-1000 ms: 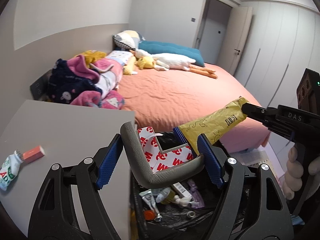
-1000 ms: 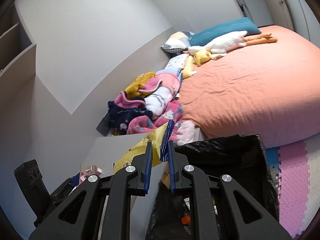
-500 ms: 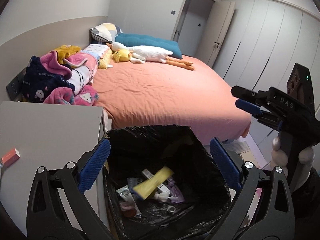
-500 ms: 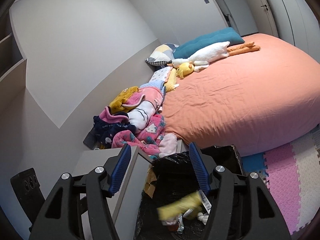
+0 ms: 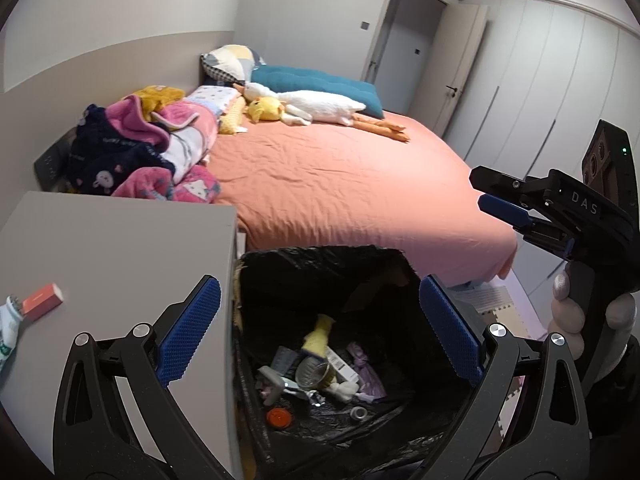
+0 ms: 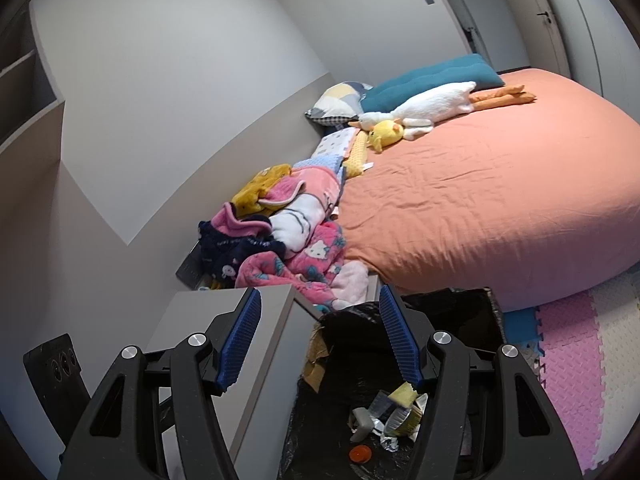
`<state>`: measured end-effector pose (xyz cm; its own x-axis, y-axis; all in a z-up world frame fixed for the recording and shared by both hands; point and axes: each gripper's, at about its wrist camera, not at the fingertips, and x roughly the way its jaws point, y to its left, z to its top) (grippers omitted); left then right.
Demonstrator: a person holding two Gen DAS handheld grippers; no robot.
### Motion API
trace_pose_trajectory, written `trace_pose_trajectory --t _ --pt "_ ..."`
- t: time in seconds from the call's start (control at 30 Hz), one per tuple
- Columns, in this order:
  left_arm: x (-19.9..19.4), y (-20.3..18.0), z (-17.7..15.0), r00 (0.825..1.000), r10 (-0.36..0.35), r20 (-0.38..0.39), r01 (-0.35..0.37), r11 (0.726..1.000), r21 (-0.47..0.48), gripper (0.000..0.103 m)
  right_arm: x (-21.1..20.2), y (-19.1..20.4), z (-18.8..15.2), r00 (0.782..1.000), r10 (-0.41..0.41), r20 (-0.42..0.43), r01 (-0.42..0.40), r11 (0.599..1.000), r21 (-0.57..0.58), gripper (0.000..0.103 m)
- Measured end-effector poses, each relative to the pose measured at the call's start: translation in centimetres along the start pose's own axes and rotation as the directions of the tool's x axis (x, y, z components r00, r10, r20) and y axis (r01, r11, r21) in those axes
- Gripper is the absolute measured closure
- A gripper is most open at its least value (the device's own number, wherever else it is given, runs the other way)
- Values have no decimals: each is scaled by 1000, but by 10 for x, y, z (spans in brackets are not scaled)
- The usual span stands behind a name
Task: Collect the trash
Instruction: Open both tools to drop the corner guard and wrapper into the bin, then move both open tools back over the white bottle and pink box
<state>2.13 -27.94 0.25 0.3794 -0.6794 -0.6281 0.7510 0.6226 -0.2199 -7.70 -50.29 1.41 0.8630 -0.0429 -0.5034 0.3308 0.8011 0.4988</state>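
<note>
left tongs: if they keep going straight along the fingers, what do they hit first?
Probably the black bin bag: the open left tongs point into its mouth, toward the trash at the bottom. Depth is unclear.

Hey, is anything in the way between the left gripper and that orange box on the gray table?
Nothing visible blocks it. The orange box lies on bare gray table, left of the open left gripper, touching only a white tube on its far side.
</note>
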Motion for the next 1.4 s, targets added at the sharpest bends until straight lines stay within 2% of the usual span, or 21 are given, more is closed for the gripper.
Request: trace_pose_trajectory --t 0.33,0.67,1.07,1.4 --pt "-24 37 -12 995 97 1 -97 994 -53 7 26 46 -15 996 66 -68 -70 996 -61 40" --pt "-55 78 -31 983 184 -3 -183 976 -116 7 54 97 -36 980 134 -146 -151 983 -109 40" --pt "-88 119 -57 964 267 -14 -265 946 -188 7 84 155 -66 951 184 -247 -230 958 -170 40" --pt "-110 153 -75 942 333 -34 -332 914 -233 7 110 192 -91 925 189 -329 -271 936 -225 40"
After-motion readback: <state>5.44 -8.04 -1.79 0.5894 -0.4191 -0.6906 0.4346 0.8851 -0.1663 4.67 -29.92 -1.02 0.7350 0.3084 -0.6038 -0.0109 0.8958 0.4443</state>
